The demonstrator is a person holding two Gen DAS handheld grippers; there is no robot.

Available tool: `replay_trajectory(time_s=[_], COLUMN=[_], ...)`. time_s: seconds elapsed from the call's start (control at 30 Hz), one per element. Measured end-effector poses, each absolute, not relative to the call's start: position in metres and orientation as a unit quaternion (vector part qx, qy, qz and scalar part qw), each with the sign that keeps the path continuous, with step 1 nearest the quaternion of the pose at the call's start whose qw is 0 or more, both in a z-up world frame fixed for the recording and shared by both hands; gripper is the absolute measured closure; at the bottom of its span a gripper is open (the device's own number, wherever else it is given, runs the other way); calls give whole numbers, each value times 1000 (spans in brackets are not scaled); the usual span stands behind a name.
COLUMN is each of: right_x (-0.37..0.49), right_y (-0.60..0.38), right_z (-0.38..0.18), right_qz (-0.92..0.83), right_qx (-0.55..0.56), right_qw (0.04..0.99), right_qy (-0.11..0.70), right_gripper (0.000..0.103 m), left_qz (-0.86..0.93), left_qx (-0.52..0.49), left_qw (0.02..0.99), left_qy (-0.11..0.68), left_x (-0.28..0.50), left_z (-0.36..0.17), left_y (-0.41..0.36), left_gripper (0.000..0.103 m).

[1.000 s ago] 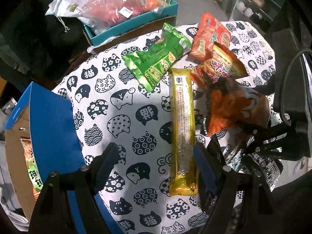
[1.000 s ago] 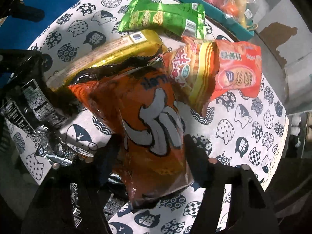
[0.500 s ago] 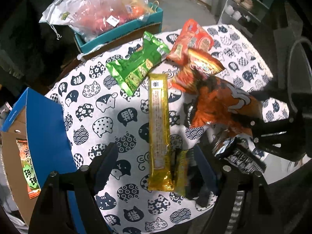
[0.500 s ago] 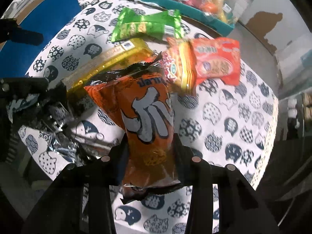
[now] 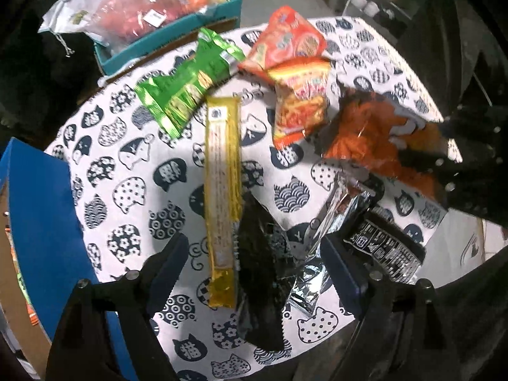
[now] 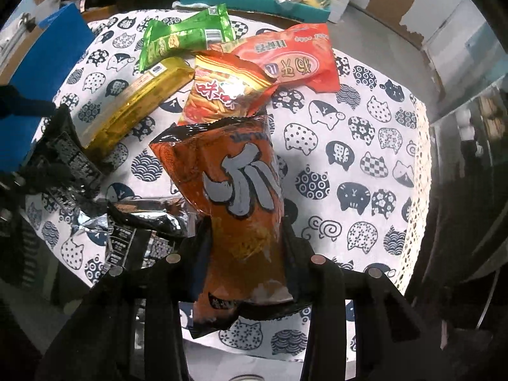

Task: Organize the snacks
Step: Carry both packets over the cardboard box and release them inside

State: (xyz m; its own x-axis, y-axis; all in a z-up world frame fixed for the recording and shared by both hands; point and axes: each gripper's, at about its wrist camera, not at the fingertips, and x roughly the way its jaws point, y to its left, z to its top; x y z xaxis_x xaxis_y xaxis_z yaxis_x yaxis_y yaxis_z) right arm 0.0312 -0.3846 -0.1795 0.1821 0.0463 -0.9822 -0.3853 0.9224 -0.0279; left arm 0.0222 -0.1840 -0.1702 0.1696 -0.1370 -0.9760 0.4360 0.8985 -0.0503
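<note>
Two tools: right tool (image 6: 244, 241) clamps orange bag (image 6: 235, 197), left tool (image 5: 250, 263) gapes

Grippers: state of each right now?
Left gripper: open, holding nothing, above the gold pack and a black pack.
Right gripper: shut on the orange bag.

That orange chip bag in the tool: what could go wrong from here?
The right tool pinches the orange chip bag across its middle, so the chips might get crushed. The bag's top hangs close to the striped fries bag; swinging it could knock that. The open left tool hovers nearby.
</note>
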Motion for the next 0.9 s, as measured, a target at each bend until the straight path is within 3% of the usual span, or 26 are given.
replay_trajectory(time_s=[0.03, 0.07, 0.17, 0.33, 0.9], right_x=[31, 30, 30, 30, 34], right_y=[-384, -383, -381, -380, -372], right_z=[-178, -177, -175, -169, -122], right_qz=[142, 143, 143, 143, 145], right_qx=[-135, -134, -131, -125, -102], right_qw=[758, 759, 763, 770, 812], right_qy=[622, 620, 617, 609, 556], right_gripper=[65, 65, 65, 65, 65], left_qz=[-188, -186, -195, -195, -179], left_qx=[130, 140, 128, 116, 95], left_qw=[753, 749, 738, 753, 806], left_qy=[617, 621, 633, 618, 556], left_x=[20, 19, 15, 13, 22], left_z=[-175, -180, -189, -179, -118], left_y=[-185, -186, -184, -179, -157], left_gripper=[29, 48, 75, 81, 81])
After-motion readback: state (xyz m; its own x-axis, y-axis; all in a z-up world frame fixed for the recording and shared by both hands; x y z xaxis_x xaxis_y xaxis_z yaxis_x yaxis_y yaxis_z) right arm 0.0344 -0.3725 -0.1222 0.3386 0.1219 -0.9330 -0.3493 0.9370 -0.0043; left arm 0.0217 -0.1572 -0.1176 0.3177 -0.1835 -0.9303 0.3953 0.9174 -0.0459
